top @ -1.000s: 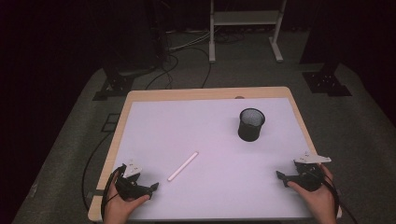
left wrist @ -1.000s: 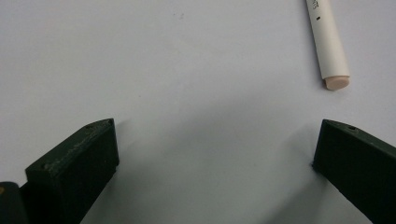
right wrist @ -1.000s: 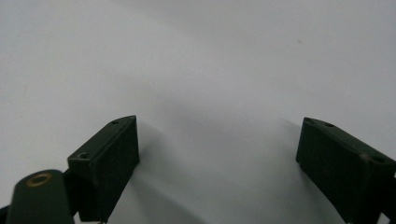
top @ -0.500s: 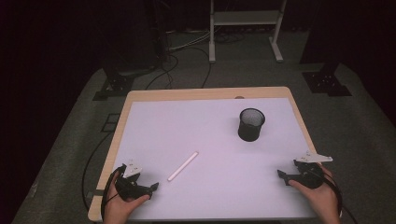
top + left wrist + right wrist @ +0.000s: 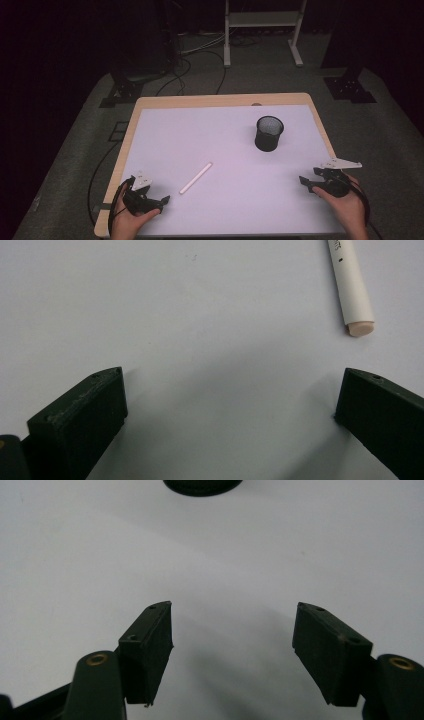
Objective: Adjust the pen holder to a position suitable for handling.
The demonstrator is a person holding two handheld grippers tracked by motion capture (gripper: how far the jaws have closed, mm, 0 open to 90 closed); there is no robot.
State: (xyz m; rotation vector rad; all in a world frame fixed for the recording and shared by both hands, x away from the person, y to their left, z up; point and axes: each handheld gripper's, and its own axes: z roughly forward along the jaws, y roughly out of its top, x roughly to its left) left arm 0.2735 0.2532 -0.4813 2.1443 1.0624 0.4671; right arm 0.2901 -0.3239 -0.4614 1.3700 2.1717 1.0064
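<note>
White desk (image 5: pixel 165 130): marker (image 5: pixel 196 178) near left tongs (image 5: pixel 162 201), which gape empty; right tongs (image 5: pixel 306 181) empty, jaws just narrowing; mesh cup (image 5: pixel 269 133) beyond.

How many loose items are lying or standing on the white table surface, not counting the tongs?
2. A white marker lies left of centre, near the left tongs. A black mesh cup stands upright toward the far right.
</note>
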